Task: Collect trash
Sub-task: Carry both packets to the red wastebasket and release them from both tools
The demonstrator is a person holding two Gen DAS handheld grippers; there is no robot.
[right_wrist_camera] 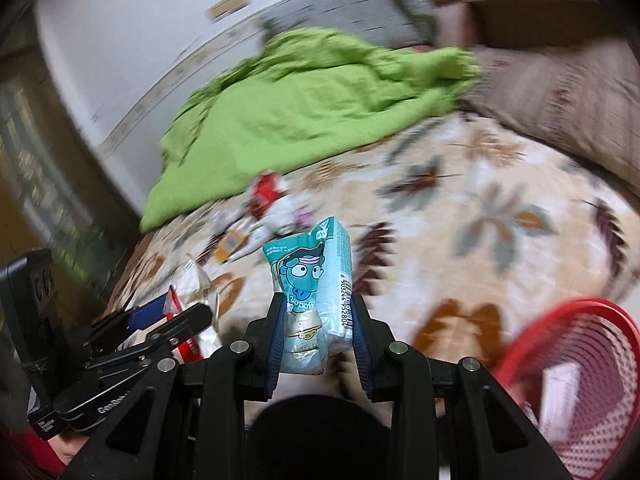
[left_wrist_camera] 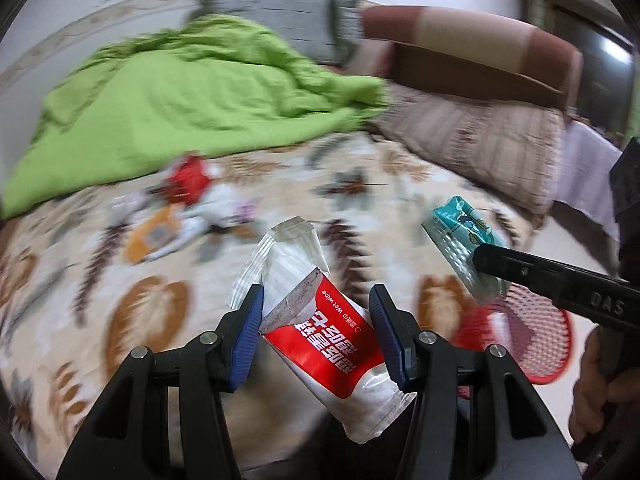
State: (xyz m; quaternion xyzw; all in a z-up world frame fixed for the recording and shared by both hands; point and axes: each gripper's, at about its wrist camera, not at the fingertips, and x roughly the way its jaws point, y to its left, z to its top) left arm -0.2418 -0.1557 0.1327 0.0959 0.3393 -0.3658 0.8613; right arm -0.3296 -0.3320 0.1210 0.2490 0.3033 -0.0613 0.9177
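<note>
two tools, one wrapper each: left tool (left_wrist_camera: 316, 332) clamped on red-white wet wipe wrapper (left_wrist_camera: 320, 320); right tool (right_wrist_camera: 318, 340) gripping teal cartoon packet (right_wrist_camera: 316, 280); one red basket (right_wrist_camera: 580, 380) right of it.

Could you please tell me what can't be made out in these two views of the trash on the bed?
- Trash pile: motion blur in both views; items unidentifiable.
- Red mesh basket: cut off by right wrist frame edge; contents blurred.
- Wet wipe packet: lower end hidden behind left hand-held gripper.
- Tissue pack: base hidden between right hand-held gripper pads.
</note>
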